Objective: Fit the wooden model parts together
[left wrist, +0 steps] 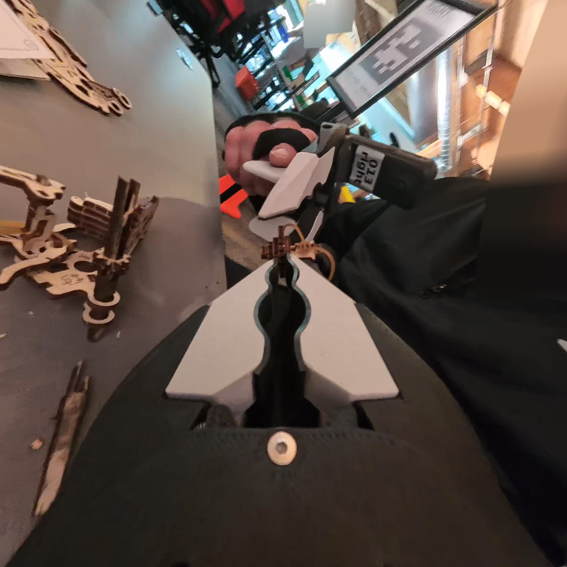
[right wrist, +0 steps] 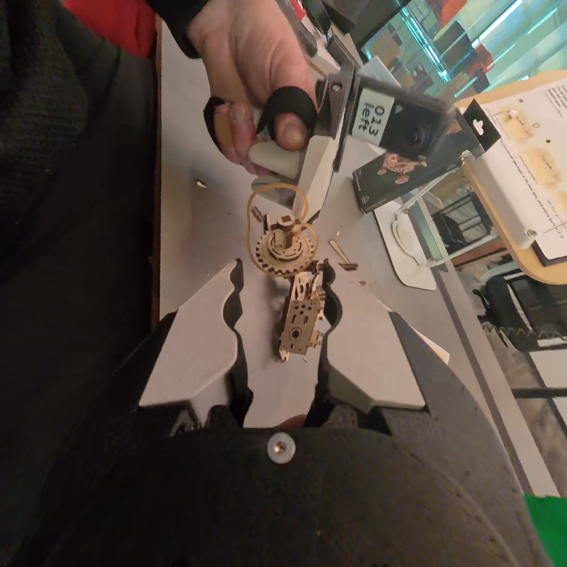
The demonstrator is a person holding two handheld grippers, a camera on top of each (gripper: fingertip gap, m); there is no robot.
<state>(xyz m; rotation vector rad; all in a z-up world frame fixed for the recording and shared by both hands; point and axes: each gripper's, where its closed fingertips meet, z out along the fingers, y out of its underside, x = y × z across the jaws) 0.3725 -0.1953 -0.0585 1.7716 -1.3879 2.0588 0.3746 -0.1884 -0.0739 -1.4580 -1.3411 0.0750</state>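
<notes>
My left gripper (left wrist: 280, 260) is shut on a small wooden gear assembly (left wrist: 273, 249), pinching its axle at the fingertips. The right wrist view shows this toothed gear (right wrist: 277, 251) on its axle, with a tan rubber band (right wrist: 254, 199) looped around it, hanging below the left gripper (right wrist: 302, 211). My right gripper (right wrist: 281, 265) is open, its fingers wide apart just below the gear. A pale wooden frame piece (right wrist: 302, 316) sits between its fingers, close to the right finger (right wrist: 352, 322). I cannot tell if it touches. The right gripper also shows in the left wrist view (left wrist: 285, 196).
A partly built wooden model (left wrist: 101, 251) and a punched-out wooden sheet (left wrist: 86, 82) lie on the grey table (left wrist: 153, 153). A black box (right wrist: 399, 175), a white stand (right wrist: 411, 245) and a paper sheet on a board (right wrist: 521, 153) sit beyond. Small wood scraps (right wrist: 337, 248) lie nearby. Both grippers' tips are close together, under 4 cm apart.
</notes>
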